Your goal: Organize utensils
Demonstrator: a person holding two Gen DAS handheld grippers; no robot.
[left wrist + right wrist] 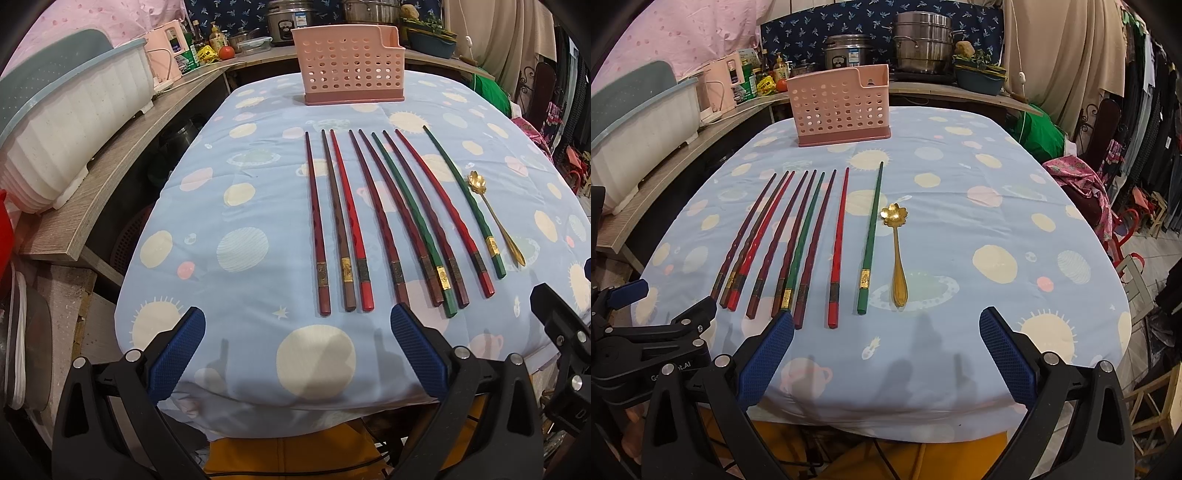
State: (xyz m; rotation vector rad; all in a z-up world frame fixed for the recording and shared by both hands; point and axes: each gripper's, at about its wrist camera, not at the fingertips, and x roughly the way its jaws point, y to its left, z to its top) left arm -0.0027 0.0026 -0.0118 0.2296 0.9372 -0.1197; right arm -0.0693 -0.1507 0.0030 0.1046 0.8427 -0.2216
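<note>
Left hand-held gripper (297, 328): fingers wide apart, empty, hovering over the near edge of the table; its blue pads (177, 354) touch nothing.
Right hand-held gripper (886, 332): fingers likewise spread, empty, over the near edge, to the right of the left one; the left tool shows at the left border of the right wrist view.
Table (229, 280): covered with a light blue cloth printed with pale circles and suns.
Chopsticks (373, 221): nine lie flat in a row at mid-table, thick banded ends near, tips pointing far toward the holder. Colours run dark red, brown, bright red and green; some touch or cross their neighbours near the thick ends.
Green chopstick (870, 240): the rightmost one, lying a little apart from the rest of the row.
Gold spoon (897, 254): flat on the cloth just right of the green chopstick, not touching it; flower-shaped bowl far, handle near.
Pink utensil holder (351, 70): perforated, upright at the far end of the table, well apart from the row; whether anything is inside cannot be told.
Counter (85, 192): runs along the left and far sides, carrying a white tub (62, 125), bottles and metal pots (921, 40).
</note>
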